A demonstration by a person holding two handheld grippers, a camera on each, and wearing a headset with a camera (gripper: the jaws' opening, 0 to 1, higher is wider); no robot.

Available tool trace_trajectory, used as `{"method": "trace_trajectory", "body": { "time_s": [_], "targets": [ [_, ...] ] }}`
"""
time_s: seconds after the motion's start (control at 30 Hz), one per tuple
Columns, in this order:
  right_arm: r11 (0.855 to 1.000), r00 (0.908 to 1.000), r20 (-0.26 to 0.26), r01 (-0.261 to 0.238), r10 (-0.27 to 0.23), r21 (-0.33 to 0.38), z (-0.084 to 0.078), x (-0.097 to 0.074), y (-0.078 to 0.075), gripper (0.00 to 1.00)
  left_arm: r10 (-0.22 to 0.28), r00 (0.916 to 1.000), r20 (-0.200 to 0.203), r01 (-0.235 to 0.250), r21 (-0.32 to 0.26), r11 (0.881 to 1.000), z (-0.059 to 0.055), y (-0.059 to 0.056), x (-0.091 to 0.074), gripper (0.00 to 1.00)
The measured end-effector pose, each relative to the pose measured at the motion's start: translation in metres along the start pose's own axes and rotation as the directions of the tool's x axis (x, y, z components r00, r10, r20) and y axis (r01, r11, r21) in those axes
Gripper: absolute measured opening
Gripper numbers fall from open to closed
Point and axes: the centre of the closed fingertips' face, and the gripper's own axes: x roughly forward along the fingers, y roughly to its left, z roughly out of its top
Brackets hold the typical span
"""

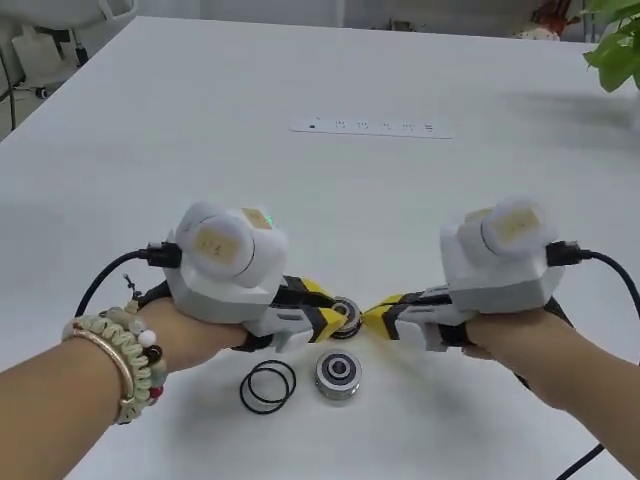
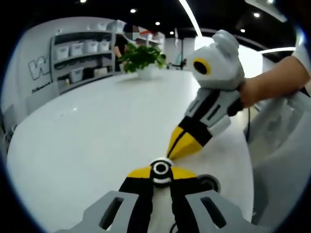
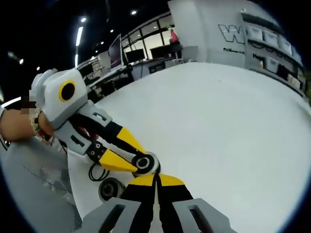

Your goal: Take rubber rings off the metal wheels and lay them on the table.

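My left gripper is shut on a small metal wheel, held just above the white table. In the left gripper view the wheel sits between my yellow fingertips. My right gripper comes in from the right with its jaws shut. Its tips touch the held wheel's rim; whether they pinch a ring is hidden. A second metal wheel lies on the table below the grippers. Two thin black rubber rings lie overlapping to its left.
A white power strip lies flat near the table's middle. A green plant stands at the far right corner. Black cables trail from both grippers towards me. Shelves with bins line the room's wall.
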Motion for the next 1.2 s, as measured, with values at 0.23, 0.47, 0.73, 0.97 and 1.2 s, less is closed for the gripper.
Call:
{"method": "trace_trajectory", "body": {
  "time_s": [0.23,0.47,0.73,0.97,1.2],
  "targets": [
    [0.981,0.9982,0.05,-0.04,0.031,0.189,0.004,-0.001,0.003,0.0,0.001,1.0,0.002,-0.001,0.0,1.0,0.0,0.0,0.0,0.14],
    [0.944,0.9971,0.062,-0.061,0.043,0.324,0.001,-0.003,0.005,0.0,0.0,0.9999,0.011,0.0,-0.002,1.0,0.0,-0.001,-0.001,0.14],
    [0.942,0.9978,0.054,-0.055,0.039,0.332,0.002,-0.003,0.011,0.0,0.005,0.9998,0.021,-0.006,0.009,1.0,0.0,-0.002,-0.001,0.14],
    [0.95,0.9982,0.043,-0.053,0.042,0.307,0.003,-0.002,0.015,0.0,0.011,0.9998,0.015,-0.012,0.017,1.0,-0.001,-0.001,-0.002,0.14],
    [0.951,0.9979,0.044,-0.059,0.048,0.304,0.005,-0.001,0.017,0.0,0.013,0.9998,0.015,-0.013,0.02,1.0,-0.001,0.0,-0.002,0.13]
  ]
}}
